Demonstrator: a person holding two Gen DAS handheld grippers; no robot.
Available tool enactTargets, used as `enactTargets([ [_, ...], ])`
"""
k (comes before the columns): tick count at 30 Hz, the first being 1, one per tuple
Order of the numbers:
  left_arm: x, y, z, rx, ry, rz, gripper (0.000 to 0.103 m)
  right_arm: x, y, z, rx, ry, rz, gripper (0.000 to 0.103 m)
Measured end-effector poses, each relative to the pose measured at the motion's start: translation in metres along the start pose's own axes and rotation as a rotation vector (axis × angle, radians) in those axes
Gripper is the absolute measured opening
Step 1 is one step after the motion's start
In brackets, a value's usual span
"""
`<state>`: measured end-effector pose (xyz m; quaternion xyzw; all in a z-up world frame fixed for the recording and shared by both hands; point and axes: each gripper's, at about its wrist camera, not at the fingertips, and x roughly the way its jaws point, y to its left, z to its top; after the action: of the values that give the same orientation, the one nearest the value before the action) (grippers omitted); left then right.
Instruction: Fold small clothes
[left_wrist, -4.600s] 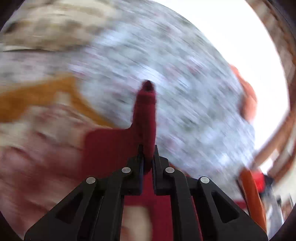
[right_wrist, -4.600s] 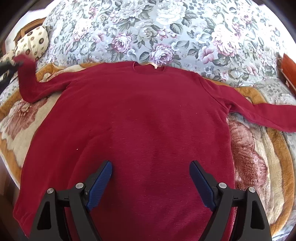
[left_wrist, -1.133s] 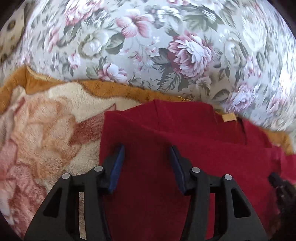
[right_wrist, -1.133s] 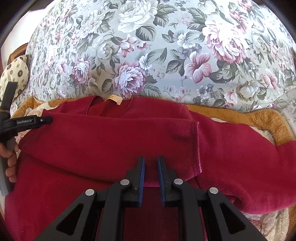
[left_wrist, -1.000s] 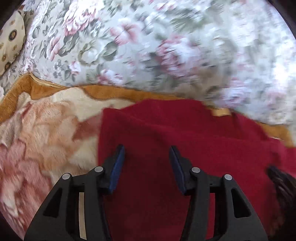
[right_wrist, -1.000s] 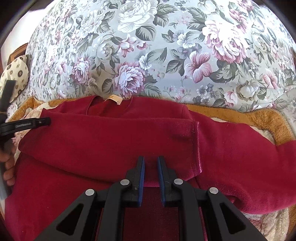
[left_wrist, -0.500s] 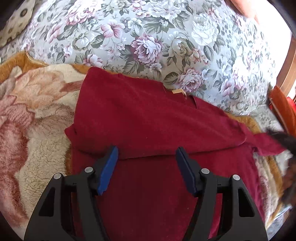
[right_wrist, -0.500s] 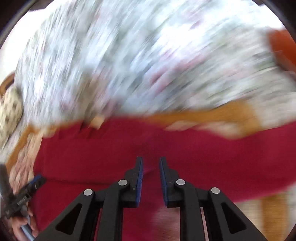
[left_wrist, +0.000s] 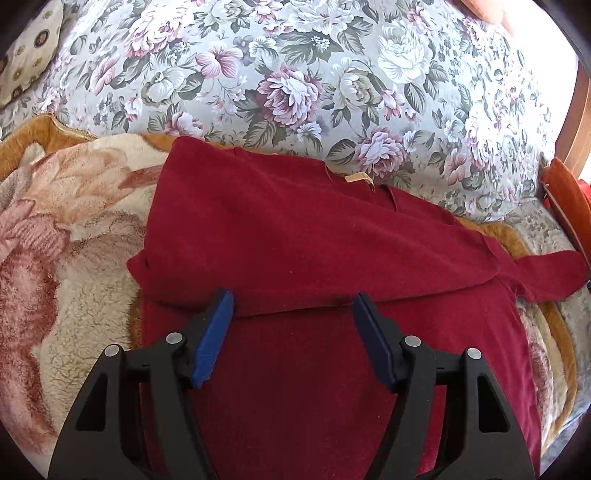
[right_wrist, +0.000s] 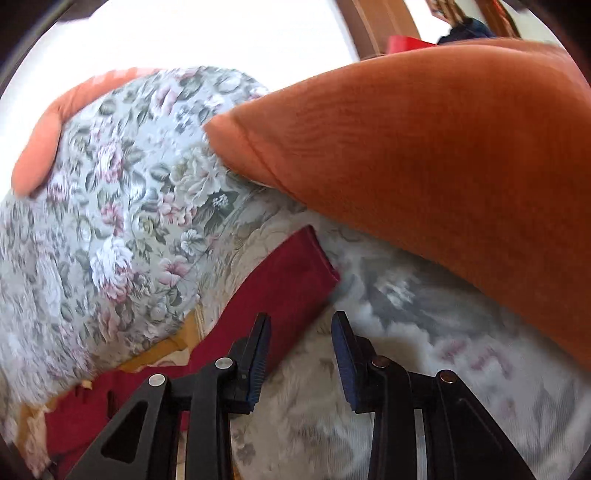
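Left gripper (left_wrist: 291, 332) hangs over the red sweater (left_wrist: 295, 369), jaws spread and opening a little more, nothing pinched; cloth lies under the gap, not gripped. Just ahead of its fingertips runs the edge of the folded-over left sleeve (left_wrist: 295, 258), laid flat across the chest, so that fold looks done and let go. Beyond that the neck label (left_wrist: 357, 178) sits at the collar, and farther right the other sleeve (left_wrist: 546, 273) trails off sideways, not yet folded. Left of the gripper is the plush floral blanket (left_wrist: 55, 277) the sweater rests on; farthest ahead is the flowered quilt (left_wrist: 332, 74), with a patterned pillow (left_wrist: 29, 55) in the far left corner. Right gripper (right_wrist: 299, 332) has jaws part-spread and opening, empty; the sleeve cuff (right_wrist: 295, 266) lies just ahead and slightly left of its fingertips, flat on a pale bedcover (right_wrist: 406, 314). It seems lined up to take that cuff, probably to bring the sleeve over the chest like the first. Close above right an orange cushion (right_wrist: 443, 147) fills the view; the flowered quilt bulges at far left. Picture is blurred, so contact with the cuff is unclear.
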<state>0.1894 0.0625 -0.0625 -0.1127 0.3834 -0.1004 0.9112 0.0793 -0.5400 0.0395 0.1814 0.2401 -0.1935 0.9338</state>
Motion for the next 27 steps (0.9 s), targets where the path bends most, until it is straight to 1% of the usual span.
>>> enactTargets([
  [2, 0.000, 0.000, 0.000, -0.001, -0.001, -0.001, 0.068, 0.007, -0.006, 0.008, 0.007, -0.008, 0.011, 0.033],
  [4, -0.001, -0.001, 0.000, -0.001, -0.001, 0.000, 0.068, 0.013, -0.012, 0.014, 0.044, -0.017, 0.030, 0.031],
  [6, 0.000, 0.000, 0.000, -0.001, 0.000, 0.000, 0.068, 0.015, -0.012, 0.016, 0.061, -0.024, 0.027, 0.029],
  [7, 0.000, 0.000, 0.000, 0.000, 0.000, 0.000, 0.068, 0.014, -0.014, 0.016, 0.064, -0.031, 0.025, 0.026],
  [8, 0.000, 0.000, 0.000, -0.001, 0.000, 0.000, 0.068, 0.012, -0.016, 0.016, 0.077, -0.034, 0.024, 0.013],
  [9, 0.000, -0.001, 0.000, -0.002, 0.000, 0.000, 0.068, 0.012, -0.018, 0.016, 0.101, -0.033, 0.035, 0.007],
  [11, 0.000, -0.001, -0.001, 0.000, 0.000, 0.002, 0.068, 0.009, -0.014, 0.014, 0.119, -0.048, 0.043, 0.006],
  [14, 0.000, 0.000, -0.001, -0.004, -0.001, -0.003, 0.068, 0.004, 0.019, 0.010, 0.070, -0.053, 0.131, 0.006],
  [15, 0.000, 0.000, -0.001, -0.003, -0.001, -0.002, 0.068, 0.005, 0.035, 0.007, 0.050, -0.044, 0.177, 0.006],
  [18, 0.000, 0.001, 0.000, -0.008, -0.003, -0.007, 0.068, 0.013, 0.102, -0.012, -0.020, 0.014, 0.342, 0.006],
  [21, -0.001, 0.001, 0.000, -0.015, -0.006, -0.017, 0.068, 0.025, 0.190, -0.044, -0.105, 0.093, 0.510, 0.006],
  [23, -0.002, 0.002, -0.001, -0.020, -0.008, -0.022, 0.068, 0.030, 0.241, -0.065, -0.163, 0.131, 0.574, 0.006],
  [24, -0.003, 0.002, -0.001, -0.023, -0.009, -0.027, 0.068, 0.032, 0.275, -0.081, -0.204, 0.159, 0.619, 0.006],
  [27, -0.003, 0.003, -0.001, -0.033, -0.012, -0.035, 0.068, 0.040, 0.344, -0.124, -0.275, 0.236, 0.697, 0.006],
])
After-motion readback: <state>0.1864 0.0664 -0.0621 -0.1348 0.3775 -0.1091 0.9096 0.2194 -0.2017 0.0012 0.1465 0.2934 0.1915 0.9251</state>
